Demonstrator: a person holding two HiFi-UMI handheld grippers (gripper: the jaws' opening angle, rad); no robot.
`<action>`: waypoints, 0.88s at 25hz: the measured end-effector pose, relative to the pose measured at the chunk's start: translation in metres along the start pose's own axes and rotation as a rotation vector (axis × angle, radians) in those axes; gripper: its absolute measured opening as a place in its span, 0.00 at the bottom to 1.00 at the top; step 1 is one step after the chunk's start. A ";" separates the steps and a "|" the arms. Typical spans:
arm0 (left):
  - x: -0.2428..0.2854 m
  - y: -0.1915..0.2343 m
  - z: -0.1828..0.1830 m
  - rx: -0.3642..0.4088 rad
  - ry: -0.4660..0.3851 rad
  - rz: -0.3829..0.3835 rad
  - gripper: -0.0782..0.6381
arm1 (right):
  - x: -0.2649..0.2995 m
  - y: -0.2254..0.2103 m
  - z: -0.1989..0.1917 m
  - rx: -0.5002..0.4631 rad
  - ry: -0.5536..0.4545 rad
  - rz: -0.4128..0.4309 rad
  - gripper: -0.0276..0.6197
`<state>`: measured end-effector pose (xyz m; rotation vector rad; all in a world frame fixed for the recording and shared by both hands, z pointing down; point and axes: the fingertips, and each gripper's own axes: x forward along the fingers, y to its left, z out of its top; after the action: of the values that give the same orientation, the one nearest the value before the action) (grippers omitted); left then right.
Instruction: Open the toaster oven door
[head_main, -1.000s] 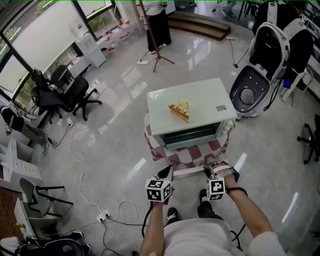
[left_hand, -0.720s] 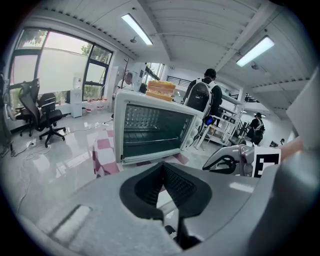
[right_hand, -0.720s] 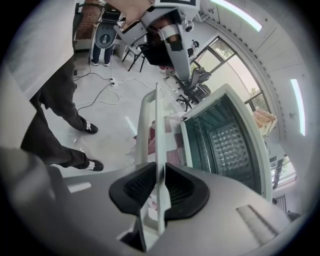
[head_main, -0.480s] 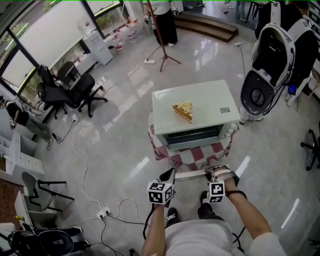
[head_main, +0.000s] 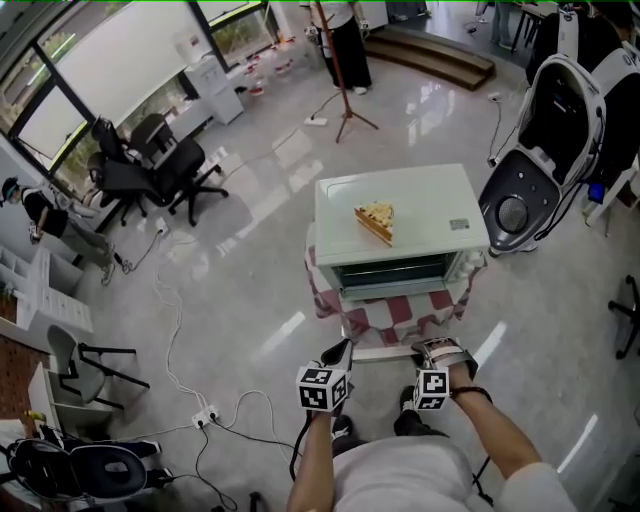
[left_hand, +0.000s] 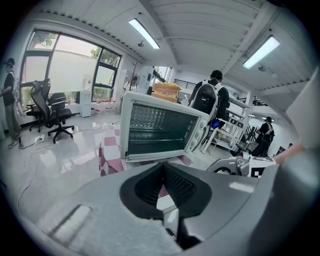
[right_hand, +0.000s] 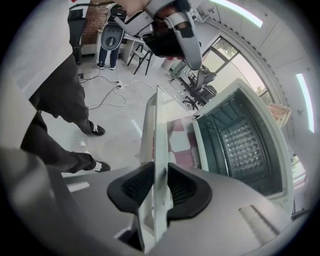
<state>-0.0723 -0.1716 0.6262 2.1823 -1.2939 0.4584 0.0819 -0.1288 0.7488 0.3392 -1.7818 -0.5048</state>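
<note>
The pale green toaster oven stands on a red-checked cloth, with a pastry slice on its top. Its door hangs folded down towards me, and the dark cavity with its rack lies bare. My right gripper straddles the door's free edge. Its jaws have just been opening, and the pads flank the edge closely without squeezing it. My left gripper hovers by the door's left end, fingertips together, holding nothing.
Office chairs stand far left, and a tripod rises behind the oven. A black and white pod seat stands to the right. Cables and a power strip lie on the floor at the left. My legs are just behind the door.
The right gripper and the door's edge have sunk a little towards me. The head view has shifted, so the oven sits lower and further right in it. The left gripper has hardly moved.
</note>
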 end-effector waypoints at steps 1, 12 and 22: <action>-0.001 -0.001 -0.002 0.000 0.000 0.004 0.12 | 0.002 0.003 -0.001 0.005 -0.004 0.004 0.18; -0.023 0.024 -0.021 -0.043 -0.013 0.094 0.12 | 0.023 0.019 -0.003 0.020 -0.038 -0.025 0.20; -0.024 0.019 -0.047 -0.070 0.032 0.107 0.12 | 0.036 0.026 -0.011 0.014 -0.020 -0.011 0.23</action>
<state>-0.1014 -0.1334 0.6555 2.0475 -1.3930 0.4800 0.0837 -0.1250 0.7941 0.3549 -1.8045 -0.5045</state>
